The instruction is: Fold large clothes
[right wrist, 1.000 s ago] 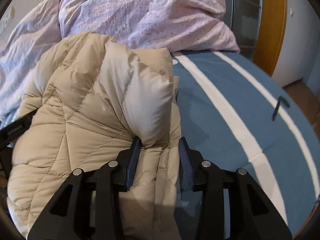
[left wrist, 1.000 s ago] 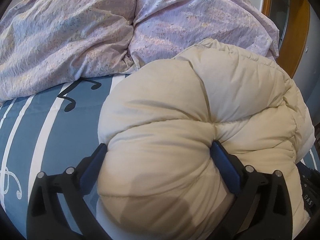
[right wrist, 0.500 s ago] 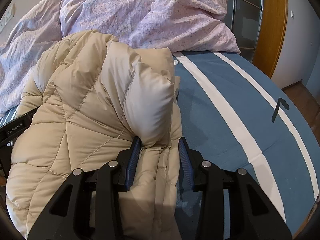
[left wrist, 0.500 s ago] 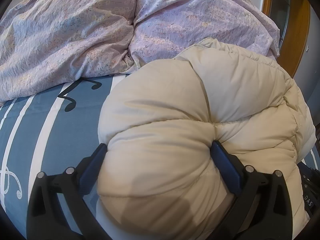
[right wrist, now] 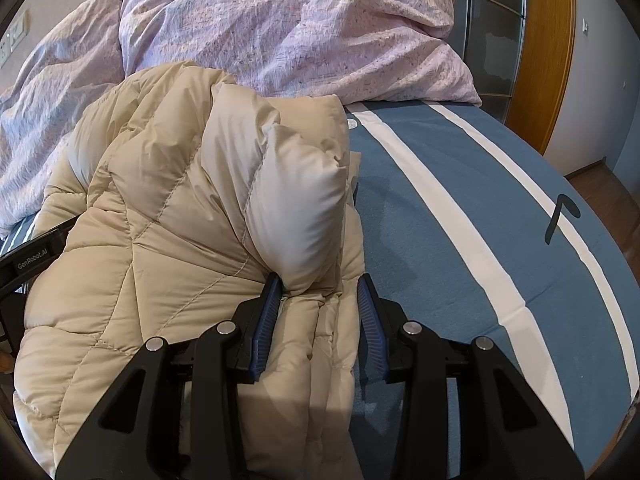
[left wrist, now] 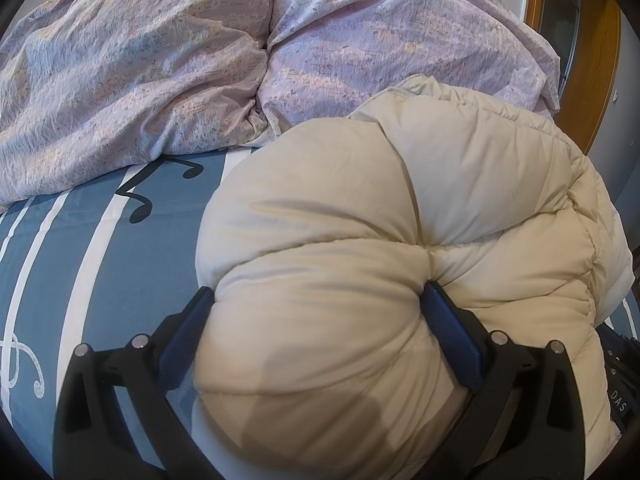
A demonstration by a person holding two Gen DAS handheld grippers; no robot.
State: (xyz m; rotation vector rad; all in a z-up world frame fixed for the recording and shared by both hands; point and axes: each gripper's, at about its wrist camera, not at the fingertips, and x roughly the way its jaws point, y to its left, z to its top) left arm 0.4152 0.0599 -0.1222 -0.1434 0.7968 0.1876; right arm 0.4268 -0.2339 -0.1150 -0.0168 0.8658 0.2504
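A puffy cream quilted down jacket (left wrist: 400, 232) lies bunched on a blue bed sheet with white stripes (left wrist: 80, 248). My left gripper (left wrist: 316, 304) is closed on a thick bulging fold of the jacket, its blue pads pressed into the padding on both sides. In the right wrist view the same jacket (right wrist: 168, 240) fills the left half. My right gripper (right wrist: 318, 292) is closed on a narrower fold at the jacket's right edge. The other gripper's black body (right wrist: 28, 260) shows at the far left.
A crumpled pink-lilac duvet (left wrist: 200, 52) is heaped along the far side of the bed, right behind the jacket. Bare sheet (right wrist: 480, 240) stretches to the right of the jacket. A wooden door frame (right wrist: 548, 52) and wood floor (right wrist: 616, 200) lie beyond the bed's right edge.
Both grippers keep their hold on the jacket. The right wrist view has shifted slightly, with the jacket's fold a little higher; the left view is almost unchanged.
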